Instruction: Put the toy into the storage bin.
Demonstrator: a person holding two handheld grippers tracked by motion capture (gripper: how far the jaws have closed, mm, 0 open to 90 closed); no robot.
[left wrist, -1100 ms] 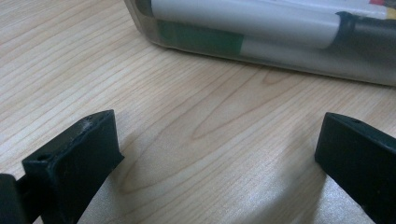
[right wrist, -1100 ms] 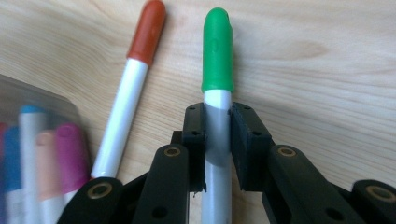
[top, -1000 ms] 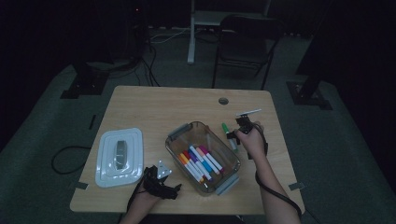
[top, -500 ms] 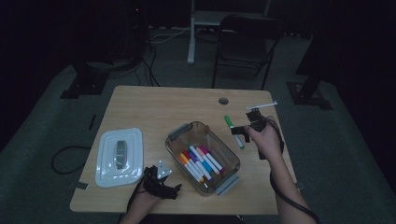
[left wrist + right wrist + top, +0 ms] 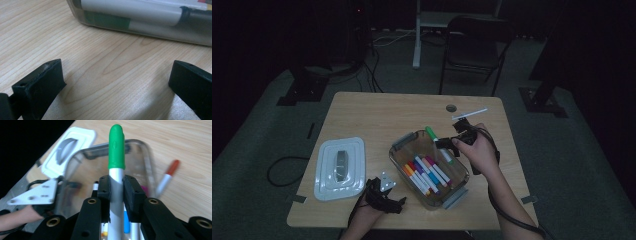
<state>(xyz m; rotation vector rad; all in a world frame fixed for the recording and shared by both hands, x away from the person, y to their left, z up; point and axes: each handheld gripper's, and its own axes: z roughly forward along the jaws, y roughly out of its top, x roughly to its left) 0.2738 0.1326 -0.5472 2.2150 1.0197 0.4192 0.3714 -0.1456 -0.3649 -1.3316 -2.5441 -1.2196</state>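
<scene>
My right gripper [image 5: 116, 182] is shut on a white marker with a green cap [image 5: 116, 147], which sticks out past the jaws. In the high view this gripper [image 5: 452, 142] holds the marker [image 5: 432, 134] above the far right rim of a clear container [image 5: 398, 161] with several coloured markers lying in it. My left gripper [image 5: 384, 194] rests on the table by the container's near left corner. Its jaws [image 5: 116, 75] stand wide open over bare wood, with the container's wall [image 5: 150, 35] just ahead.
The container's white lid [image 5: 354, 150] lies flat on the table's left side. An orange-capped marker [image 5: 168, 178] shows by the container's rim [image 5: 148, 162]; whether it lies inside I cannot tell. A cable hole [image 5: 451, 108] is near the far edge, and a chair [image 5: 472, 40] stands beyond the table.
My right gripper has risen with the green-capped marker and brought it left, from beside the container to over its far right rim. The left gripper has stayed put.
</scene>
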